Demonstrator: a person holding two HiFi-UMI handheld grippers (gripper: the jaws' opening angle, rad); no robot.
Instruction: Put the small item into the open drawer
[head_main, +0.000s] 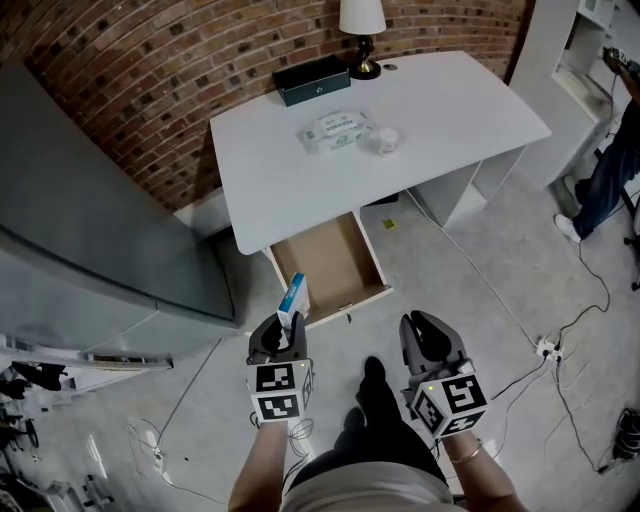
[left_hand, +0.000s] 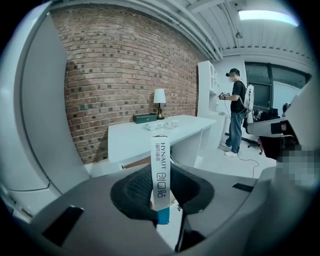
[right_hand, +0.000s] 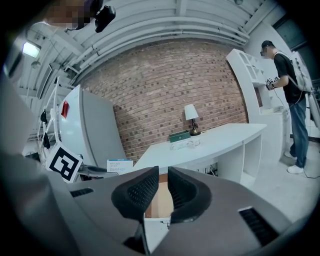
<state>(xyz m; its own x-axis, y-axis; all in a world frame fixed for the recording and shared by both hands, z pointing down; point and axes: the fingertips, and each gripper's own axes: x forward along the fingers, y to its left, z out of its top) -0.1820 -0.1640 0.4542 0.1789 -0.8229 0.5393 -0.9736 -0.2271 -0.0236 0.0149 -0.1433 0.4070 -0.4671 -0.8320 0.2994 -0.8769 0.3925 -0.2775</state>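
Head view: box (head_main: 294, 296) inside left gripper (head_main: 283, 330)

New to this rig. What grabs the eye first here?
The open drawer under the white desk sits mid-frame in the head view. Just below it, the left tool grips a small white-and-blue box upright; the right tool beside it holds nothing, jaws slightly apart.

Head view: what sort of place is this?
Probably an office-like lab or studio: white desk with an open drawer, lamp against a brick wall, loose cables across the floor.
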